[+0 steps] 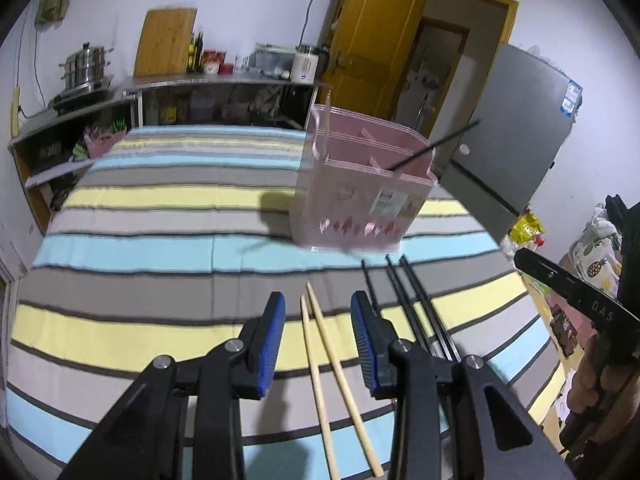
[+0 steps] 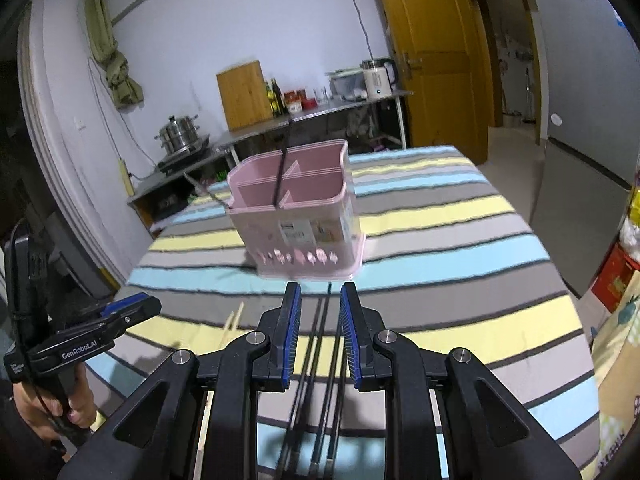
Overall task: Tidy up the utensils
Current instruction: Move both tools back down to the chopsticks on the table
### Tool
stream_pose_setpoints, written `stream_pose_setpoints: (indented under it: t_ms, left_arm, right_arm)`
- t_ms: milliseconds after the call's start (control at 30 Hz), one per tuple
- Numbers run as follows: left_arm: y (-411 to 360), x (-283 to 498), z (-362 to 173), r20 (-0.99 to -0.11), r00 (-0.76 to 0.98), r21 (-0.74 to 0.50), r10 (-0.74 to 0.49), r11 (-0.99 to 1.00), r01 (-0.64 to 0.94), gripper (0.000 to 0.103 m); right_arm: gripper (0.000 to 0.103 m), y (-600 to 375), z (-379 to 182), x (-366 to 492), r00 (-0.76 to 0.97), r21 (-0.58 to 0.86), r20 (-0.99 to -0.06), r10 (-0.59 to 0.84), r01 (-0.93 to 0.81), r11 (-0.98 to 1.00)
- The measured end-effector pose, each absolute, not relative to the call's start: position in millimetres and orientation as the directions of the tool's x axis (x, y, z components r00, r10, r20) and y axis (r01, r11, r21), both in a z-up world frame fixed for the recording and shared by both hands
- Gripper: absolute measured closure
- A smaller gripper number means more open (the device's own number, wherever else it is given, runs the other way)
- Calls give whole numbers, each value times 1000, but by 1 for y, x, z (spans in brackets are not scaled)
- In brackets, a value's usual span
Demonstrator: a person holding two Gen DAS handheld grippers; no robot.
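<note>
A pink divided utensil holder stands on the striped tablecloth; it also shows in the right wrist view. One black chopstick leans out of it, also seen from the right wrist. Two wooden chopsticks lie on the cloth between the fingers of my open left gripper. Three black chopsticks lie to their right. In the right wrist view the black chopsticks lie under my open right gripper, which hovers above them and holds nothing.
A steel counter with a pot, bottles and a kettle stands behind the table. A wooden door and a grey fridge are to the right. The other gripper shows at the edge of each view.
</note>
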State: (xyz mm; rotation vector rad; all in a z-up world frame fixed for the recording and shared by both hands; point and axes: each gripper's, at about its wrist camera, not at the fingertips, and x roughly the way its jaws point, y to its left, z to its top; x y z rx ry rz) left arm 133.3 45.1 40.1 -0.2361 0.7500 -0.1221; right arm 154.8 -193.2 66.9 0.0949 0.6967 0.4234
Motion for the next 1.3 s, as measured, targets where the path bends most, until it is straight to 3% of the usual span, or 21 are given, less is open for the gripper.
stream_pose_setpoints:
  t_ms: [400, 867, 1133, 1300]
  left_arm:
    - [42, 152, -19, -757, 626, -241, -187, 971, -1, 67]
    - [24, 169, -31, -794, 601, -110, -90, 994, 3, 67]
    - [28, 172, -32, -796, 602, -88, -58, 996, -20, 82]
    - [28, 178, -32, -801, 597, -73, -43, 997, -25, 82]
  right_arm:
    - [86, -184, -4, 189, 568, 204, -739, 362, -323, 924]
    - [90, -168, -21, 208, 531, 161, -780, 330, -338, 927]
    - [91, -169, -24, 217, 522, 150, -796, 308, -323, 934]
    - [91, -159, -24, 224, 519, 109, -810, 272, -322, 940]
